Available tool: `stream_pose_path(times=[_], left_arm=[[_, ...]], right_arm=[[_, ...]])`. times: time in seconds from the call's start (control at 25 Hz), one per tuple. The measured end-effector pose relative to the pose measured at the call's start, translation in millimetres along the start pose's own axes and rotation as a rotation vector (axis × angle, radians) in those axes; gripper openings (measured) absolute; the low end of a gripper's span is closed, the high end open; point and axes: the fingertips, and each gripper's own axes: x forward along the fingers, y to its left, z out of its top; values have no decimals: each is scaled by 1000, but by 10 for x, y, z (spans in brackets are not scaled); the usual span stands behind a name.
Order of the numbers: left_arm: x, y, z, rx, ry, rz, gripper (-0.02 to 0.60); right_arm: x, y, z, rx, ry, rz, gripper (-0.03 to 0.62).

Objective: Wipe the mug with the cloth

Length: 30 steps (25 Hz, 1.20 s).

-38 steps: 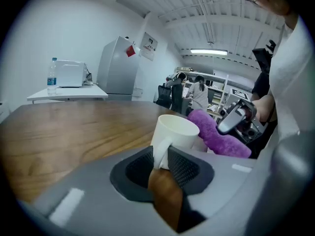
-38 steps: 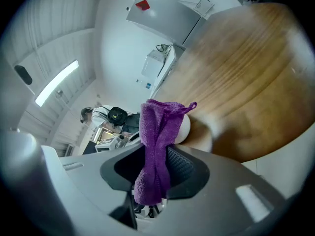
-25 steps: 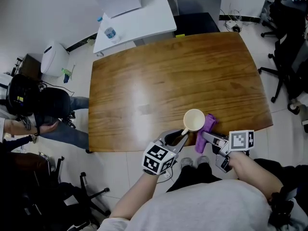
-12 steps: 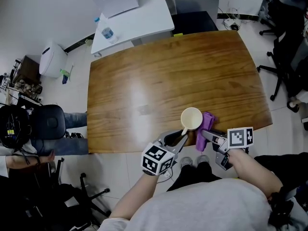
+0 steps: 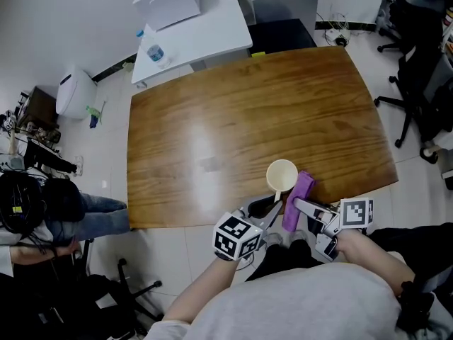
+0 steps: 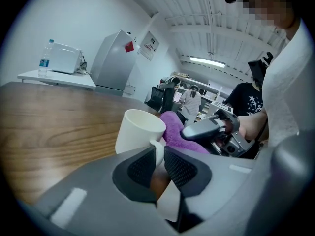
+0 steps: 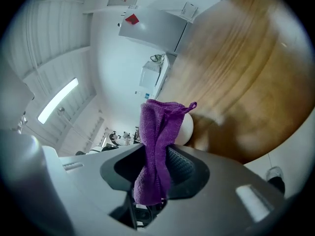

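Observation:
A cream mug stands near the front edge of the wooden table. My left gripper comes at it from the front. Its jaws have just been closing, and in the left gripper view the mug has its handle pinched between the pads of the left gripper. My right gripper is shut on a purple cloth that hangs just right of the mug. In the right gripper view the cloth rises from that gripper and hides most of the mug.
A white side table with a water bottle and a printer stands beyond the far left corner. Office chairs are at the right. A seated person and a white bin are at the left.
The left jaws have closed in on the mug's handle. The right gripper has drawn back and up a little, lifting the cloth off the table beside the mug.

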Motion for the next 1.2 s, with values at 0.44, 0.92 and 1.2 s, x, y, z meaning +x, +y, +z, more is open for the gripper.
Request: stream_pose_path(times=[0.44,0.92,1.2], left_arm=[[32,-33,-24,-5,11,-73,40],[2,-25,-29,29,16,-157,35],[-275,19,110,14,-107,-61,77]], right_arm=[[239,-378,-119,39,29,-106,135],[251,-417,-132,-4,5,-183,135],[-55,66,11,-214,-67,-106,135]])
